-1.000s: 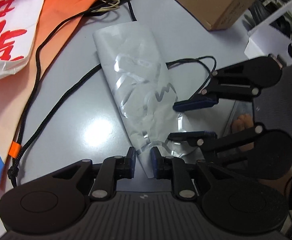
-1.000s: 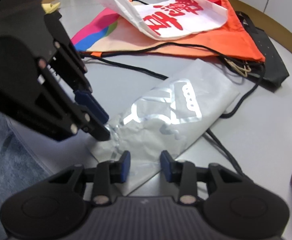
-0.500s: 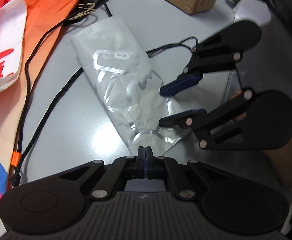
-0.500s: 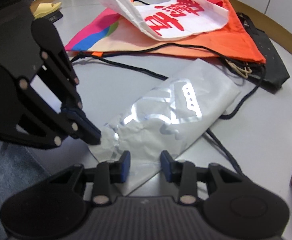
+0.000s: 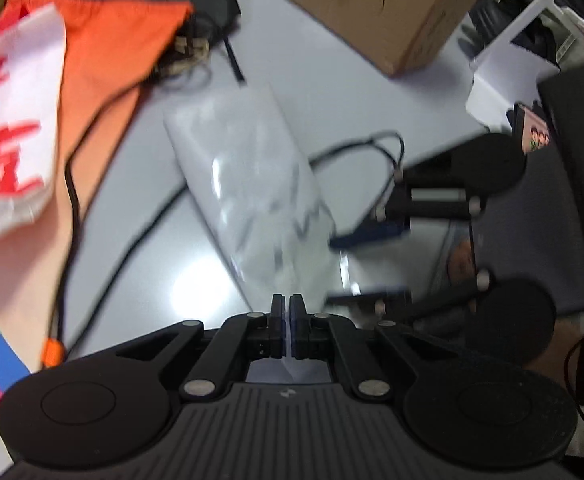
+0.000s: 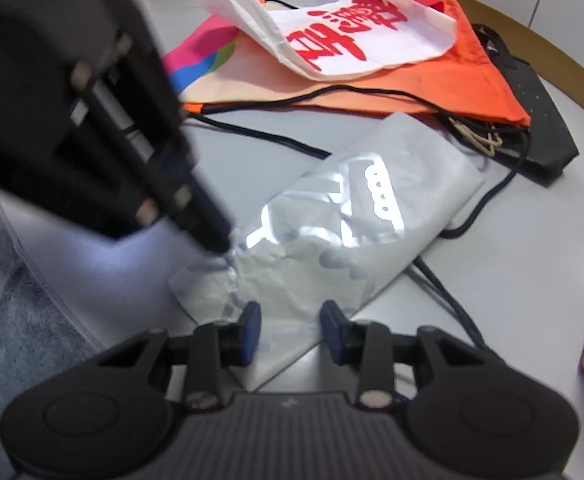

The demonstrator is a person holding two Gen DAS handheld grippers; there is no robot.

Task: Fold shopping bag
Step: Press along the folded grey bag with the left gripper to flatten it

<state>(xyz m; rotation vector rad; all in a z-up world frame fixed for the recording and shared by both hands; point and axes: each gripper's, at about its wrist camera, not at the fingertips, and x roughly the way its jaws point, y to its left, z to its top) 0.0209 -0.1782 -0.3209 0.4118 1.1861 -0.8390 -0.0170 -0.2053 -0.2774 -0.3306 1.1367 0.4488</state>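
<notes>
A crinkled silver shopping bag lies lengthwise on the grey table, narrowed toward its near end. My left gripper is shut on that near end, with a strip of silver film pinched between its pads. From the right wrist view the left gripper comes in from the upper left, blurred, its tips on the bag at the crumpled corner. My right gripper stands partly open over the bag's near edge, pads apart and not pressing it. It also appears as the right gripper beside the bag.
An orange drawstring bag with a white red-lettered bag on top lies beyond the silver one. Black cords trail across the table. A black bag and a cardboard box sit at the far side. The table edge runs near left.
The left gripper's jaws went from apart to shut on the bag's near end. It then lifted a little, raising that end. The right gripper stayed put.
</notes>
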